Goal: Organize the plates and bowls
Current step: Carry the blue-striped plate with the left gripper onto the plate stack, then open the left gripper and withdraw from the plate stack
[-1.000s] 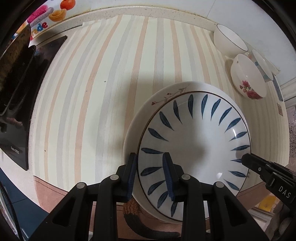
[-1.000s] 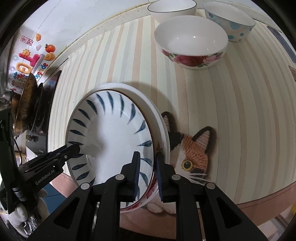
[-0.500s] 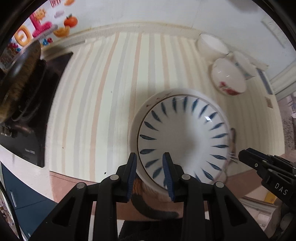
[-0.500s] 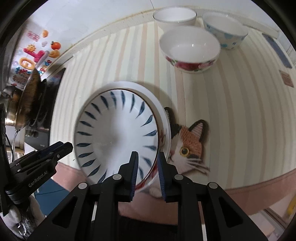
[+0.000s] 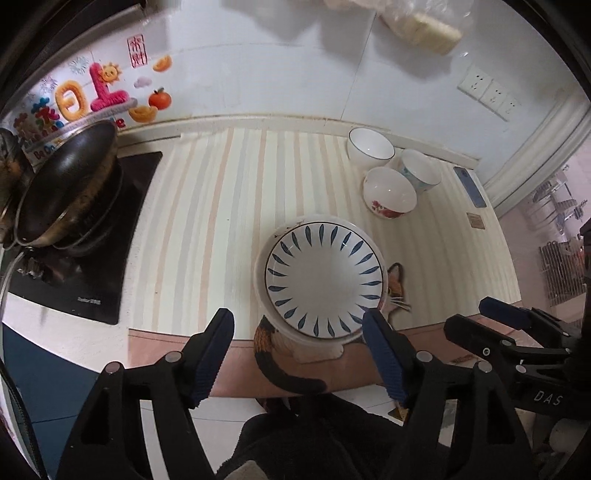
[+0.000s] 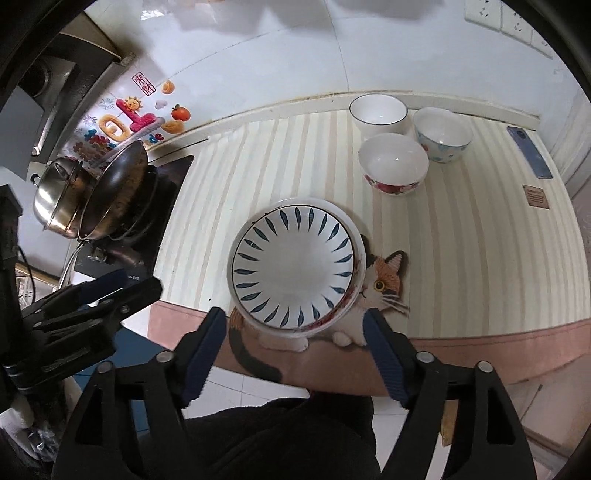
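Both tongs are spread wide and grip nothing: the left tongs (image 5: 299, 350) and the right tongs (image 6: 293, 349) each hang above the near edge of the striped surface (image 5: 207, 221), apart from the dishes. The blue-leaf plate (image 6: 293, 267) sits nested on a larger white plate (image 6: 352, 225), and the stack lies partly over a cat-shaped mat (image 6: 388, 284) at the near edge. Far and to the right stand three bowls close together: a red-flowered bowl (image 6: 393, 166), a plain white bowl with a dark rim (image 6: 377, 110) behind it, and a blue-spotted bowl (image 6: 442, 134) to its right. The right view shows the cat's face and a steel pot (image 6: 59, 192) behind the dark wok (image 6: 114, 188) at far left; the left view hides most of the cat but shows a bag (image 5: 424, 22) hanging on the wall above.
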Tool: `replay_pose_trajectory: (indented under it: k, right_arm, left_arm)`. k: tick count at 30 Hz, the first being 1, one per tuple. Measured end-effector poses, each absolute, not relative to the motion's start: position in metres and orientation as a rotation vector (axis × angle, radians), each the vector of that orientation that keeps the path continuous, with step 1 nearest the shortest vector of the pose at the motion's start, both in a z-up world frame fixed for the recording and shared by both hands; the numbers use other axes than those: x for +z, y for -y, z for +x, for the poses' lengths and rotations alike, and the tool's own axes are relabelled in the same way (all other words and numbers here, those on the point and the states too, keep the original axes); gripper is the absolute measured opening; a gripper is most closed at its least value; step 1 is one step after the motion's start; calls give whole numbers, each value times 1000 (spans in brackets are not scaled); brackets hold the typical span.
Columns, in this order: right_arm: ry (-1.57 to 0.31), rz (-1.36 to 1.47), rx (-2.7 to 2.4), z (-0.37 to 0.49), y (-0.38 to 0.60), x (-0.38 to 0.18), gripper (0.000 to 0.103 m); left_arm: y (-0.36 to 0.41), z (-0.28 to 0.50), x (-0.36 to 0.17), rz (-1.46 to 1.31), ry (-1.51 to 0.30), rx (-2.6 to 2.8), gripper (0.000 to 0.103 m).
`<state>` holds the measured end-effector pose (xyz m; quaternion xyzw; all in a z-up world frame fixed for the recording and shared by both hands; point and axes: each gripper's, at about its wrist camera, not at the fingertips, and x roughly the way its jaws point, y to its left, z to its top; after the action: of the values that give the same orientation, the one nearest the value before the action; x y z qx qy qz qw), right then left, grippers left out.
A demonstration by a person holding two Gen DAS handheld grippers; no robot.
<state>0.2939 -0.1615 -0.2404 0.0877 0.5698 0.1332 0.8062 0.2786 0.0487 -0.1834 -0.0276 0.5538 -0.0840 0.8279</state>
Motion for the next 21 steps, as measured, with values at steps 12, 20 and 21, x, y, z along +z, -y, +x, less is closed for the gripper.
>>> replay_pose_trajectory:
  k: [12,20,21]
  right_arm:
    - [-1186,176,266,246,156,-203,92]
    - [-1177,181,283,255,178,-197,93]
    - [-1178,190,292,261,183,-199,93]
  left_arm:
    - [-51,244,-169,-56,-1178,-193,89]
    - [-31,254,-166,-63,-1150,-176,89]
    - [-28,258,-166,-59,-1141,-164,89]
